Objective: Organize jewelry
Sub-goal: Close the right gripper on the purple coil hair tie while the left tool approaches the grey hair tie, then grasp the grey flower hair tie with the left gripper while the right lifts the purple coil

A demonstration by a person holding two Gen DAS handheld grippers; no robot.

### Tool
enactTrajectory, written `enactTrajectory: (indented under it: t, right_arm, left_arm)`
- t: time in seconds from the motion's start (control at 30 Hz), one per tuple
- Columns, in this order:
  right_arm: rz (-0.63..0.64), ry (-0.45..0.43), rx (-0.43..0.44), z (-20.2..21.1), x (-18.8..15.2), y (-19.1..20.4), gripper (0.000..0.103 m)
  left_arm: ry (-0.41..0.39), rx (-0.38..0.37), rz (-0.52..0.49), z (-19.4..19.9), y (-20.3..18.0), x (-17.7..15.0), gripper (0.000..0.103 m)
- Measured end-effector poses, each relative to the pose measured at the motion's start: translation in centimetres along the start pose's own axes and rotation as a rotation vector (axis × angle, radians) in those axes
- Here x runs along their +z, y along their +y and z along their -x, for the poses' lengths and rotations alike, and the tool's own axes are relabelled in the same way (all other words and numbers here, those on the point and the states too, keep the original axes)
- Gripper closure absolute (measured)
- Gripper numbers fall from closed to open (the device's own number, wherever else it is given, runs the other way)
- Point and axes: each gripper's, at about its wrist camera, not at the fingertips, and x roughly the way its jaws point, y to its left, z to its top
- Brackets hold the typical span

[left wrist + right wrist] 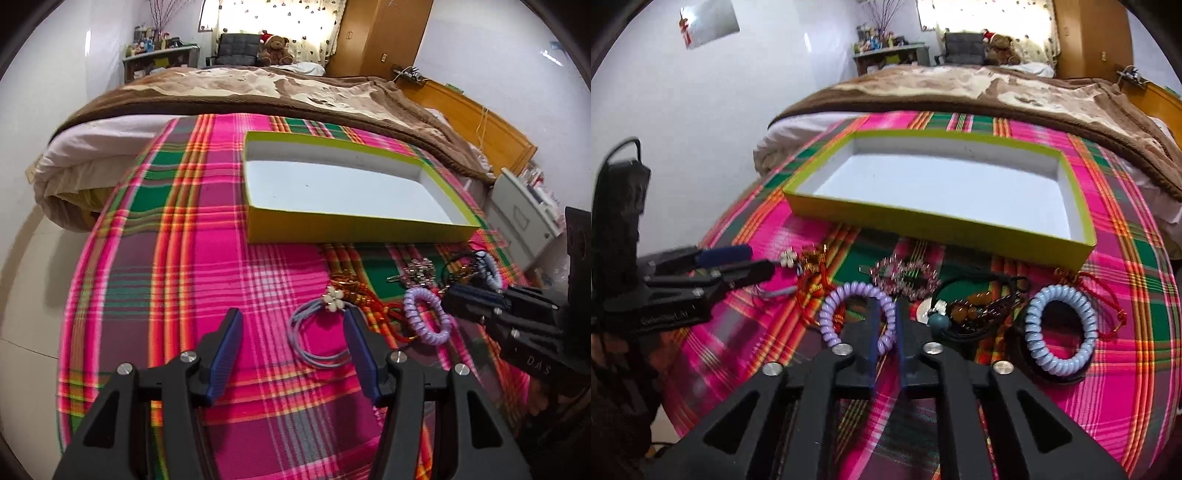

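Counting two spiral hair ties, purple [857,314] and blue [1060,330], one green box [945,225], two grippers.

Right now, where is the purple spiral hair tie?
In the right wrist view, the purple spiral hair tie lies on the plaid blanket, between the right gripper's fingers, left of the sparkly pink clip.

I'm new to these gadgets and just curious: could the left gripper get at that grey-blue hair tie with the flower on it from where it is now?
Probably yes. The left gripper is open, and the hair tie with the flower lies flat on the plaid cloth, partly between its fingers. Nothing covers it, though the red cord lies close beside the flower.
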Motion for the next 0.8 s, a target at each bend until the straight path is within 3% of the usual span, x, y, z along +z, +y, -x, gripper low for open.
enactTrajectory:
  t: [0.2, 0.4, 0.47, 0.57, 0.8]
  right_arm:
    - [0.045, 0.055, -0.053, -1.4, 0.0, 0.7, 0.082]
    - [0.095, 0.053, -0.095, -1.9, 0.0, 1.5, 0.081]
    - [0.109, 0.050, -0.103, -1.8, -0.1, 1.7, 0.093]
    - [0.115, 0.017, -0.110, -1.1, -0.2, 1.8, 0.094]
    - [-0.010, -0.071, -0.063, 1.7, -0.1, -0.4, 0.094]
  left_arm:
    - [-0.003, -0.015, 0.005, 0.2, 0.2, 0.1, 0.045]
    - [0.010, -0.017, 0.008, 0.0, 0.4, 0.2, 0.045]
    - [0.017, -0.011, 0.004, -0.2, 0.4, 0.3, 0.045]
    - [0.025, 0.010, -0.034, -0.5, -0.3, 0.3, 0.045]
    - [0.047, 0.038, -0.131, -1.7, -1.8, 0.7, 0.045]
